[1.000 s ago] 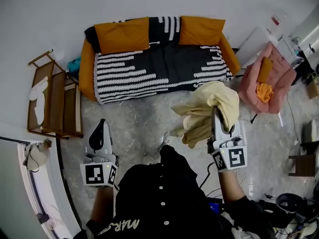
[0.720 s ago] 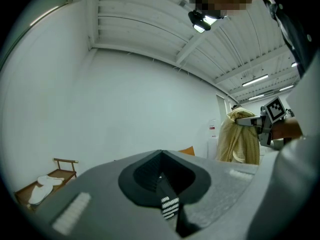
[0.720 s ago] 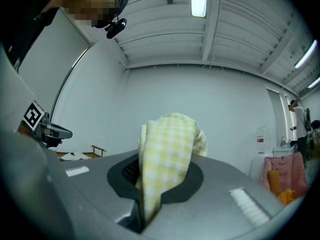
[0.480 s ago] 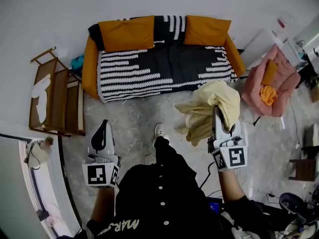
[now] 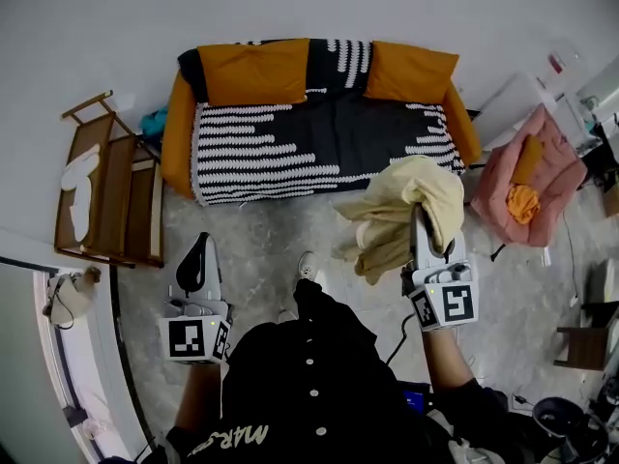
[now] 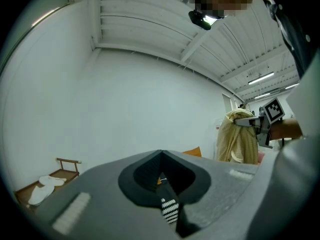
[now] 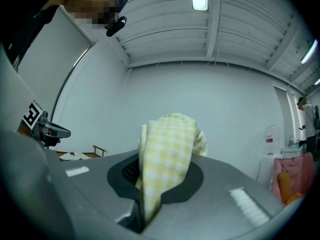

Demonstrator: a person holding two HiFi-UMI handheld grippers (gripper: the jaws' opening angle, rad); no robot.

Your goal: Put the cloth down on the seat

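Note:
A pale yellow checked cloth (image 5: 401, 213) hangs bunched from my right gripper (image 5: 420, 213), which is shut on it and holds it in the air short of the sofa. In the right gripper view the cloth (image 7: 167, 154) fills the space between the jaws. The sofa seat (image 5: 319, 143) is black with white stripes, between orange arms and two orange cushions (image 5: 256, 70). My left gripper (image 5: 198, 255) is held low at the left, shut, with nothing in it. From the left gripper view the cloth (image 6: 241, 143) hangs at the right.
A wooden rack (image 5: 108, 193) with white items stands left of the sofa. A pink chair (image 5: 535, 176) holding an orange cloth sits at the right. The person's foot (image 5: 308, 267) is on the grey floor before the sofa. Cables and gear lie at bottom right.
The sofa has shifted slightly lower and nearer in the head view. The right gripper keeps its hold on the cloth; the left gripper stays as it was.

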